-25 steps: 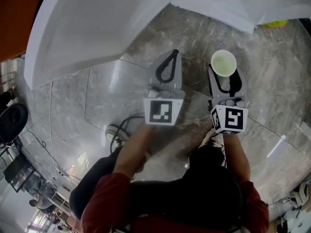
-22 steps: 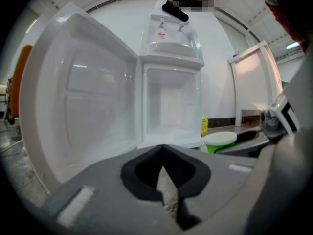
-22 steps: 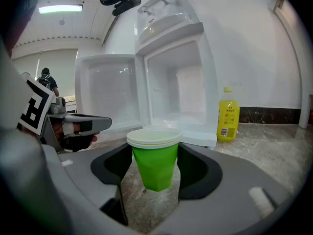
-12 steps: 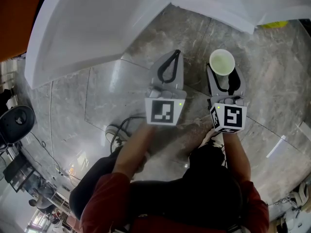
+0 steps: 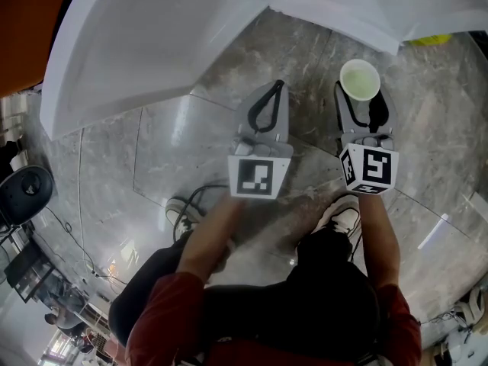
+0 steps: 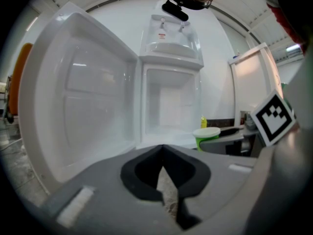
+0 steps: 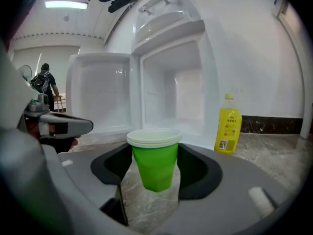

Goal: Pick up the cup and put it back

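The first half of the task looks done. The right gripper point(image 5: 361, 97) has its jaws standing wide and clamped on the green cup point(image 7: 155, 163), one dark pad against each side just under the white rim. In the right gripper view the cup's base hangs clear of the marble floor point(image 5: 175, 151), so it is lifted, not resting. It sits upright, in front of the open white fridge point(image 7: 195, 48) and well short of it.

What is left, as I judge it, is the whole second half: bringing the cup down to its place, letting it stand, and opening the jaws. Nothing in the views marks that place — it could be the floor or the fridge, and I cannot tell which.

The left gripper point(image 6: 163, 151) has no part in this. Its jaws are closed tip to tip with nothing between them, and only floor shows through the gap behind the tips.

Counted:
- **Cup:** one, though the rim shows a seam and I cannot tell whether a second is nested in it.
- **Grippers:** two, each with one marker cube.
- **Fridge:** one, with one door point(image 6: 78, 92) swung wide.
- **Yellow bottle point(image 7: 228, 124):** one, standing on the floor just beside the fridge.
- **Bystander point(image 7: 45, 84):** one, far in the background.
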`<state>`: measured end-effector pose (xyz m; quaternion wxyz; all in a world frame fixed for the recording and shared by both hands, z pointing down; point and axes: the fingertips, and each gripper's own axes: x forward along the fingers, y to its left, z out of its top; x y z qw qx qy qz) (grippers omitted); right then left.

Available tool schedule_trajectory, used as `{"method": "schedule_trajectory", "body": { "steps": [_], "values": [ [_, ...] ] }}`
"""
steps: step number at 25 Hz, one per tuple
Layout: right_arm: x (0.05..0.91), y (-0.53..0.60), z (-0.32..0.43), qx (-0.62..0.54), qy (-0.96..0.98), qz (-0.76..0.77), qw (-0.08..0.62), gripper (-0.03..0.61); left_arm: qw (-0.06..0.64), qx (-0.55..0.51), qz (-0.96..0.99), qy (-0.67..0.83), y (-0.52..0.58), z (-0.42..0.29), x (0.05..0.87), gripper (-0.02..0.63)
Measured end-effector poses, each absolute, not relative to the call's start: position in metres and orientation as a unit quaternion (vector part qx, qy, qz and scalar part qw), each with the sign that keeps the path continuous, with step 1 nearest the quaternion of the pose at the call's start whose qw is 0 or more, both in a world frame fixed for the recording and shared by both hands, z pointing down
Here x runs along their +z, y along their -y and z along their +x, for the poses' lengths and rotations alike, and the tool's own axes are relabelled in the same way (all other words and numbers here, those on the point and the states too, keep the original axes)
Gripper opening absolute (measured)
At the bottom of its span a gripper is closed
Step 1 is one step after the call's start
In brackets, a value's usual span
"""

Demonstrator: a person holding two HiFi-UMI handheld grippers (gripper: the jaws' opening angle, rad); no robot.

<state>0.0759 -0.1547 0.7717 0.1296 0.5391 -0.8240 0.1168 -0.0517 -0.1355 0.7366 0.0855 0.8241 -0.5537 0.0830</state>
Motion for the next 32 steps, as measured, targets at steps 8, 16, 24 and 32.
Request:
{"method": "schedule_trajectory", "body": {
  "steps": [8, 16, 24, 32],
  "values": [
    [0.751, 0.205, 0.079, 0.076, 0.825, 0.550, 0.110, 0.290, 0.079, 0.095, 0.829, 0.546, 0.135, -0.049, 0.741, 0.002],
    [0.728, 0.264, 0.076, 0.039, 0.828, 0.554, 0.079, 0.290, 0.078, 0.112, 0.833, 0.536, 0.131, -0.042, 0.746, 0.002],
    [0.729, 0.317, 0.094, 0.110, 0.805, 0.583, 0.019, 0.290, 0.087, 0.119, 0.832, 0.535, 0.126, -0.041, 0.757, 0.002],
    [0.737, 0.352, 0.093, 0.120, 0.788, 0.604, 0.018, 0.290, 0.093, 0.119, 0.833, 0.532, 0.123, -0.037, 0.761, 0.002]
  ]
}}
